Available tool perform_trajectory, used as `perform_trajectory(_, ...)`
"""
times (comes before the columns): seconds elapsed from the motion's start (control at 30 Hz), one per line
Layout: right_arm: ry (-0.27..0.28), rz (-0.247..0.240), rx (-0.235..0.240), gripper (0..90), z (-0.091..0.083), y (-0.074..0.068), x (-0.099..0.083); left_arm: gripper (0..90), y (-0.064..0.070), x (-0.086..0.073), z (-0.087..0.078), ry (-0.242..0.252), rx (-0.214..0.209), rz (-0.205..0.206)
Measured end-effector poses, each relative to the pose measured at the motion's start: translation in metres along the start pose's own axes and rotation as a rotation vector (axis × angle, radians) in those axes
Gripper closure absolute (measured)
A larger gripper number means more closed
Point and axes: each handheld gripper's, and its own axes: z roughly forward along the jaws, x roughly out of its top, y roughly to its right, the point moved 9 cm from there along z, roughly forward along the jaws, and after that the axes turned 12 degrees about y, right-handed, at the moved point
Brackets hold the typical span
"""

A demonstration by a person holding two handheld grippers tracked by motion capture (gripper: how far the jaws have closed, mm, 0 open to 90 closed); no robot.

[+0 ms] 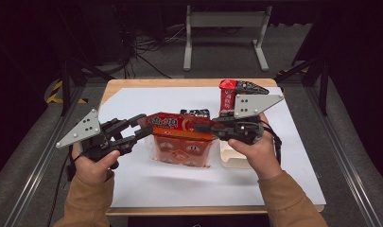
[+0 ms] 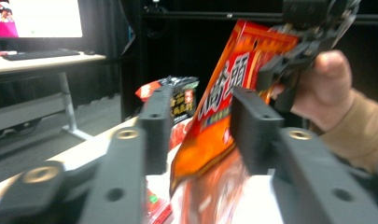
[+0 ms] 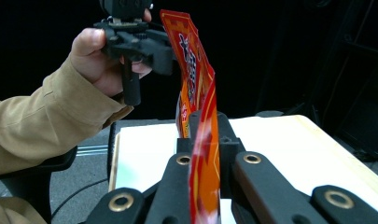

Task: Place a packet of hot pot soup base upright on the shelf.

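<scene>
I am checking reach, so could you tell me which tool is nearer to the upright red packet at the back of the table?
Right. The right tool sits just in front of the upright red packet; the left tool is farther off, across the table.

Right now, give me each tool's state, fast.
Left tool: closed on the left end of the orange snack bag.
Right tool: closed on the bag's other end.

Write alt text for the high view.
Two hand-held grippers, left gripper and right gripper, hold an orange-red snack bag by its top edge above a white table sheet. A red packet stands behind, a pale tray under the right hand.
</scene>
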Motion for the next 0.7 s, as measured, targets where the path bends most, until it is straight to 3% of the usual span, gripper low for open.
perform_trajectory(0.27, -0.029, -0.045, -0.062, 90.0, -0.015, 0.011, 0.017, 39.3, -0.016, -0.016, -0.001, -0.074, 0.036, -0.013)
perform_trajectory(0.7, -0.044, -0.079, -0.133, 89.9, -0.037, 0.031, 0.04, 31.1, -0.034, -0.032, -0.006, -0.123, 0.092, -0.038)
